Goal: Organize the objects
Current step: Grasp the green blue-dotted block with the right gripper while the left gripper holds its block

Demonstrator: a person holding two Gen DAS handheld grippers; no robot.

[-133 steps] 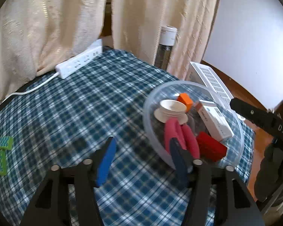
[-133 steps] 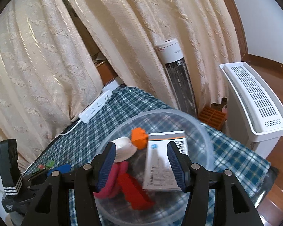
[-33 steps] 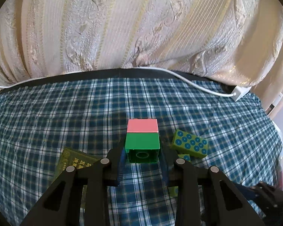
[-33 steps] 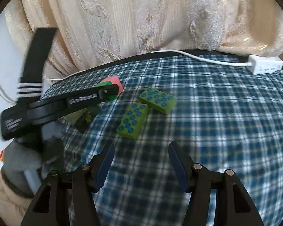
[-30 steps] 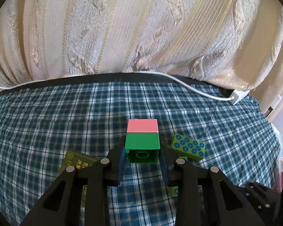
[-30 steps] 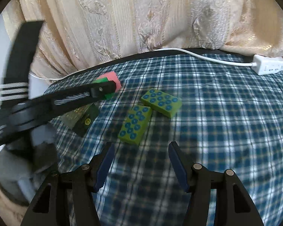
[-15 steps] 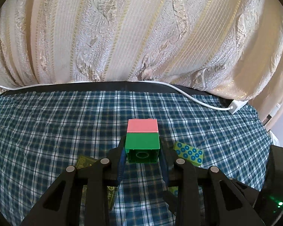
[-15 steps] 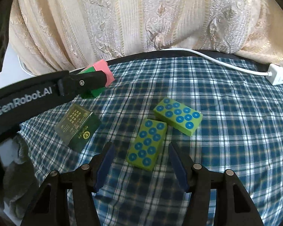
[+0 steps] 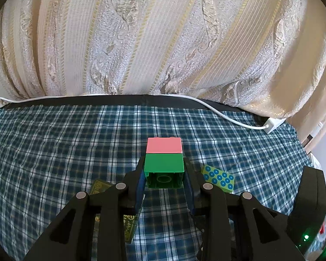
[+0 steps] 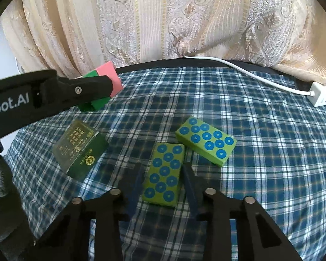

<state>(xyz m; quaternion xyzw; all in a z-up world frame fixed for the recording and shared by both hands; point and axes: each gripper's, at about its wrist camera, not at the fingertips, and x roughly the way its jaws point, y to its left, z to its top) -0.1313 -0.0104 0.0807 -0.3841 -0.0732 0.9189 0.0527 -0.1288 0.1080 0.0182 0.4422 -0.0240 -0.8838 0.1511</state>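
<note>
My left gripper [image 9: 164,174] is shut on a green and pink toy brick [image 9: 164,158] and holds it above the plaid tablecloth [image 9: 76,143]. The brick also shows in the right wrist view [image 10: 110,80], at the tip of the left gripper's finger. My right gripper [image 10: 163,180] is open, its jaws on either side of a green domino block with blue dots [image 10: 164,176] that lies on the cloth. A second green dotted domino block [image 10: 206,140] lies just beyond it, also seen in the left wrist view [image 9: 218,177].
A dark green card box in a clear sleeve [image 10: 81,150] lies left of the blocks. A white power strip [image 10: 322,95] with its cable lies at the far right edge. Cream curtains [image 10: 163,21] hang behind the table.
My left gripper closed on the brick earlier and has lifted it. My right gripper moved in from the bowl and lowered around the near domino block.
</note>
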